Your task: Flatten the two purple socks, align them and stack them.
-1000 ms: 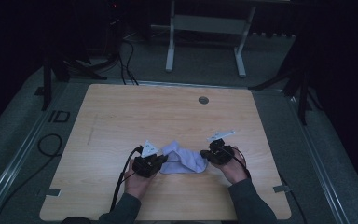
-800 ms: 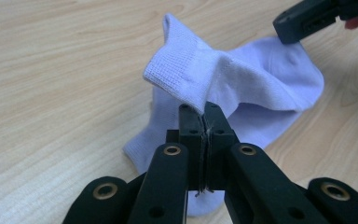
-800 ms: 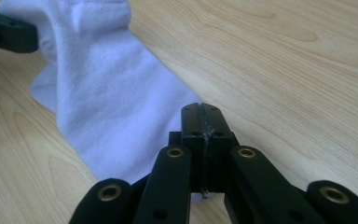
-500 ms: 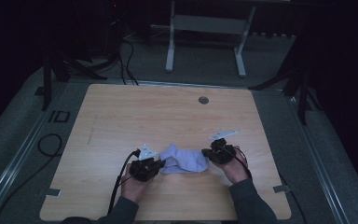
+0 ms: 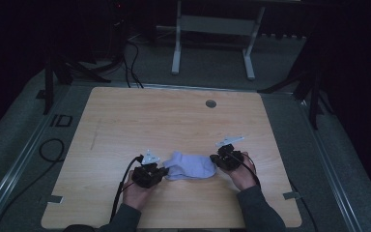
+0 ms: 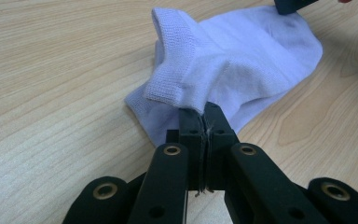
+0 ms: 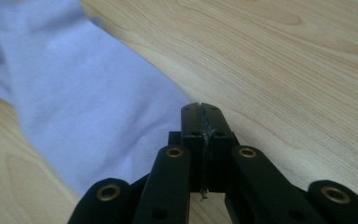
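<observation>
A pale lilac ankle sock (image 5: 191, 165) lies on the wooden table (image 5: 174, 121) near its front edge, stretched between my two grippers. My left gripper (image 5: 162, 172) is at the sock's left end. In the left gripper view its jaws (image 6: 204, 109) are shut on the ribbed cuff, and the sock (image 6: 242, 60) rises a little from the wood there. My right gripper (image 5: 217, 162) is at the sock's right end. In the right gripper view its jaws (image 7: 200, 108) are shut over the edge of the sock (image 7: 74, 93), which lies flat.
A round grommet (image 5: 211, 103) sits at the back of the table. Behind the table stands a grey metal frame (image 5: 212, 24). Cables (image 5: 53, 150) lie on the floor at the left. Tape strips (image 5: 290, 195) mark the table's near corners.
The sock was bunched up a second ago and now lies flatter and longer between the grippers. My left gripper has shifted slightly toward the near edge. The right one has kept still.
</observation>
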`<state>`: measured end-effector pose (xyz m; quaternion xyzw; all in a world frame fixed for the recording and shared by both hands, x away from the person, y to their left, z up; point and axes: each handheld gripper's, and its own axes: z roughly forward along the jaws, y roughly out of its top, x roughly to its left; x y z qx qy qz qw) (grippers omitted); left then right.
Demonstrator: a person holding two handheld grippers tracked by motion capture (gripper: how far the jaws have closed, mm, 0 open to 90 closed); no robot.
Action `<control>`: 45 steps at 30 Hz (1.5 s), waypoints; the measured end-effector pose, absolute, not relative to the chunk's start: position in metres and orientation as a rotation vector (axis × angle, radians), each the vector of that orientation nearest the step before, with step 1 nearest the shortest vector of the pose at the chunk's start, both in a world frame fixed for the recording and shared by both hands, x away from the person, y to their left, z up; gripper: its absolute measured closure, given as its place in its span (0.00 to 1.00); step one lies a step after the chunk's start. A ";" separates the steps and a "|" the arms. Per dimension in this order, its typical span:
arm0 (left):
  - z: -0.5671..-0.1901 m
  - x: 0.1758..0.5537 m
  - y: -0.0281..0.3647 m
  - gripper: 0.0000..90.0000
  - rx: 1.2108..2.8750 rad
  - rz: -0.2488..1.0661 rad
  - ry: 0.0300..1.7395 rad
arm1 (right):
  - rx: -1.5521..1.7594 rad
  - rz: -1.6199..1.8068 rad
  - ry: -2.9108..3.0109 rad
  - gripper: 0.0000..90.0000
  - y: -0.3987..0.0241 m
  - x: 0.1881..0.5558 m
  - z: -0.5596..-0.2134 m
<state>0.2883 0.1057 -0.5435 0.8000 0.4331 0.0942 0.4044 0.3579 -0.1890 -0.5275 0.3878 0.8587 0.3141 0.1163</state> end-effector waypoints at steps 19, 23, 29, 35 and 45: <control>-0.551 0.291 0.108 0.98 2.085 0.220 1.136 | 1.132 0.867 2.505 0.99 -0.185 0.359 -0.544; -0.552 0.292 0.109 0.95 2.100 0.225 1.146 | 1.131 0.861 2.494 0.98 -0.184 0.358 -0.545; -0.543 0.291 0.113 0.79 2.056 0.265 1.108 | 1.125 0.855 2.484 0.93 -0.184 0.356 -0.545; -0.539 0.288 0.112 0.77 2.043 0.303 1.079 | 1.116 0.903 2.478 0.80 -0.185 0.352 -0.541; -0.540 0.291 0.117 0.72 2.029 0.346 1.115 | 1.149 1.025 2.429 0.68 -0.194 0.351 -0.532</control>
